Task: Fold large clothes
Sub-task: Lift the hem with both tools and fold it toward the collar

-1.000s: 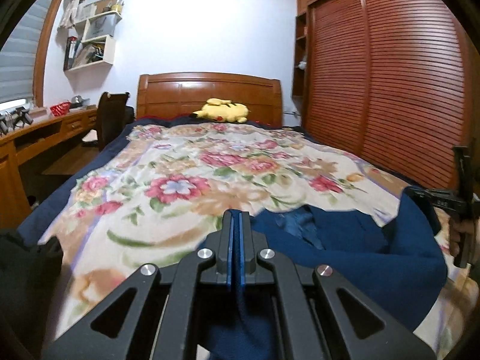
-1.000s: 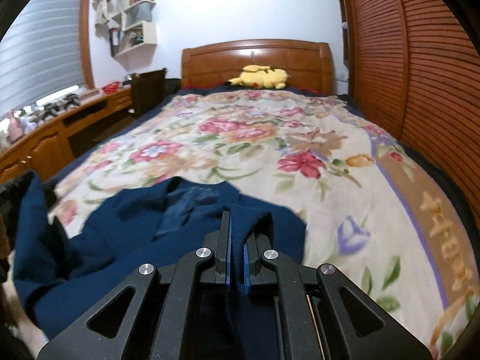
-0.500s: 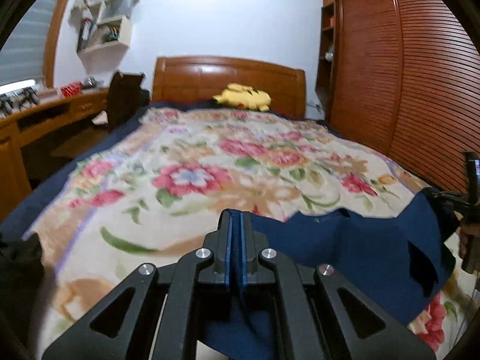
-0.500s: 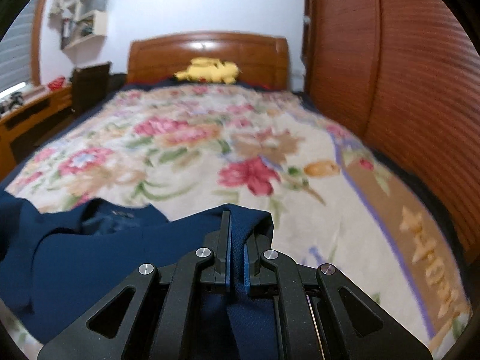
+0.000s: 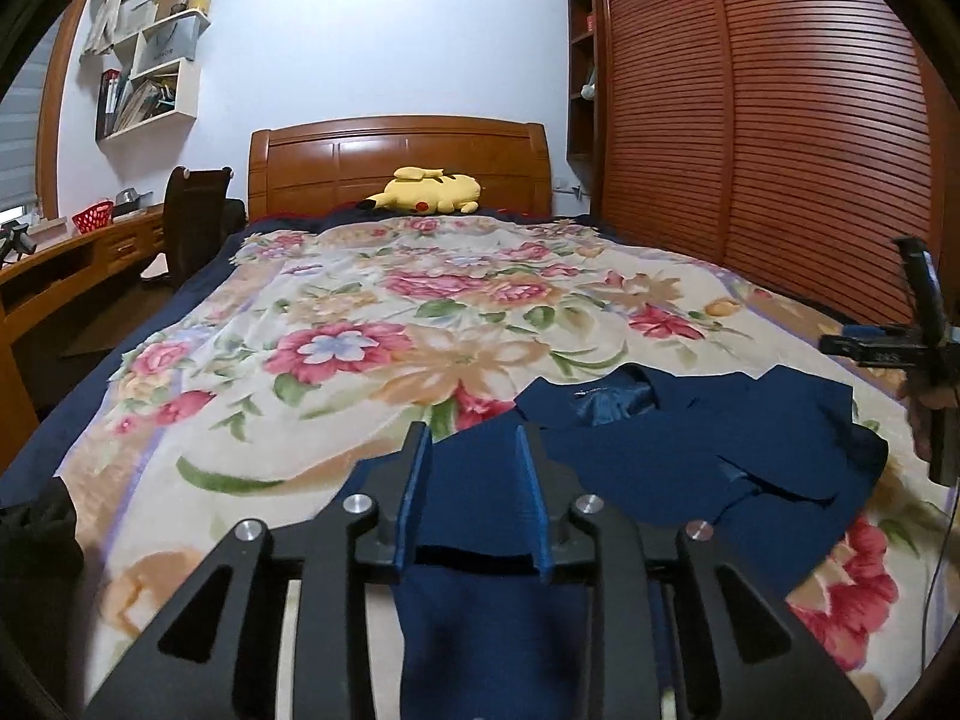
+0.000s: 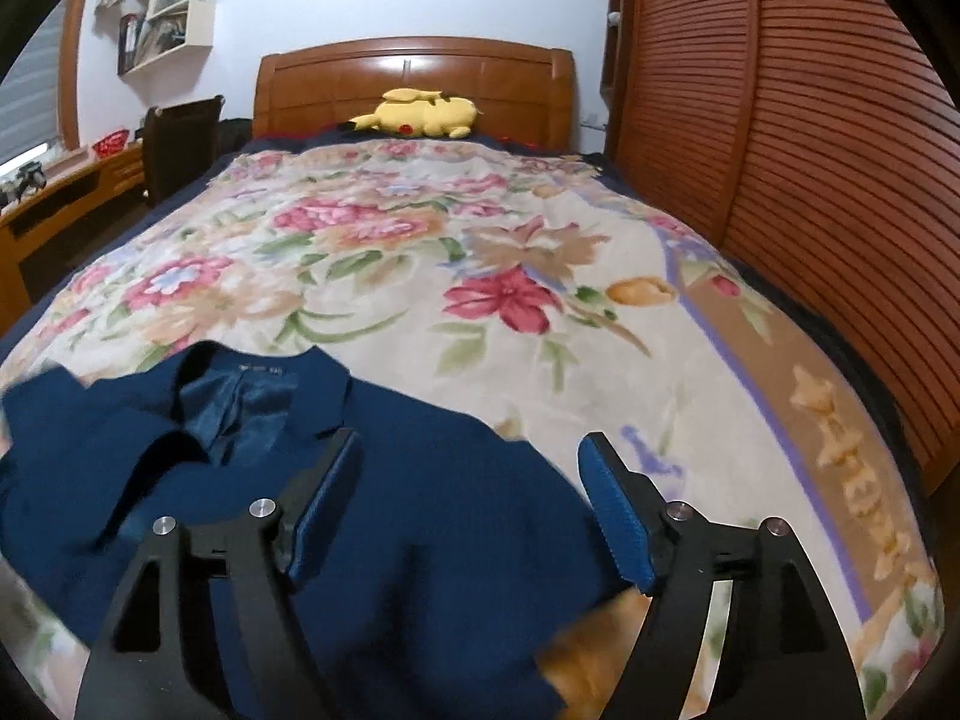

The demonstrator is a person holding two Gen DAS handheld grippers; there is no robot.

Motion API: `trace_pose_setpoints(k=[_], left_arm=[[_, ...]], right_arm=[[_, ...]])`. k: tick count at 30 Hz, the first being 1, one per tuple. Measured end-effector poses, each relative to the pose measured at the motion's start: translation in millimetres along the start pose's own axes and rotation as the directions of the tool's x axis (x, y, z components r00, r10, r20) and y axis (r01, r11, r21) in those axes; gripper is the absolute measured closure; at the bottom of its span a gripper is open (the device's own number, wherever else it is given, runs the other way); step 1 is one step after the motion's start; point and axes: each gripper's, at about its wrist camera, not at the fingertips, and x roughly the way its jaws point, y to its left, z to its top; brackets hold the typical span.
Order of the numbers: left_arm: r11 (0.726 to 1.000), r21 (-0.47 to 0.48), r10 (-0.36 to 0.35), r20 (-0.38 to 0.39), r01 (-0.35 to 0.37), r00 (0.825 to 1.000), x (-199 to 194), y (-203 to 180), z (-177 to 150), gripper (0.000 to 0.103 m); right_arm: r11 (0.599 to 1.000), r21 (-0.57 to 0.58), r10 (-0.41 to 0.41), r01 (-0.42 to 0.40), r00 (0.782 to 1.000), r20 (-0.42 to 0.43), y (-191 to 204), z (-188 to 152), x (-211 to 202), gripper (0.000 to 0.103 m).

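A navy blue jacket (image 6: 372, 516) of coarse woven cloth lies spread on the floral blanket (image 6: 480, 276) of the bed, filling the lower left of the right wrist frame. Its collar, with glossy satin lining showing inside, points toward the wooden headboard (image 6: 414, 78); its long axis runs from there down to the frame's bottom edge. The right tongs (image 6: 468, 504) stand wide apart above the cloth. The left tongs (image 5: 474, 480), blue-padded, are parted too, with fabric lying between them unclamped.
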Motion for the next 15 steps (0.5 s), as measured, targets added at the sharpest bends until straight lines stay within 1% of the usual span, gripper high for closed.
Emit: trace_pose_setpoints(k=[2, 6, 9, 13, 15], left_arm=[[1.0, -0.007, -0.003, -0.006, 0.003, 1.0, 0, 0, -1, 0.075], [1.0, -0.003, -0.005, -0.03, 0.005, 1.0, -1, -3, -10, 0.075], [1.0, 0.009, -0.024, -0.074, 0.024, 0.997, -3, -6, -25, 0.075], [0.999, -0.02, -0.035, -0.123, 0.033, 0.992, -14, 4, -50, 0.075], [0.998, -0.045, -0.039, -0.133, 0.033, 0.99, -19, 11, -58, 0.075]], right_arm=[[1.0, -0.007, 0.007, -0.007, 1.0, -0.007, -3, -11, -12, 0.027], [0.999, -0.046, 0.018, -0.022, 0.998, -0.068, -8, -42, -20, 0.027], [0.997, -0.016, 0.078, -0.08, 0.991, -0.111, -17, -63, -21, 0.027], [0.994, 0.024, 0.105, -0.103, 0.983, -0.151, -26, -84, -18, 0.027], [0.993, 0.035, 0.116, -0.111, 0.98, -0.163, -27, -90, -16, 0.027]])
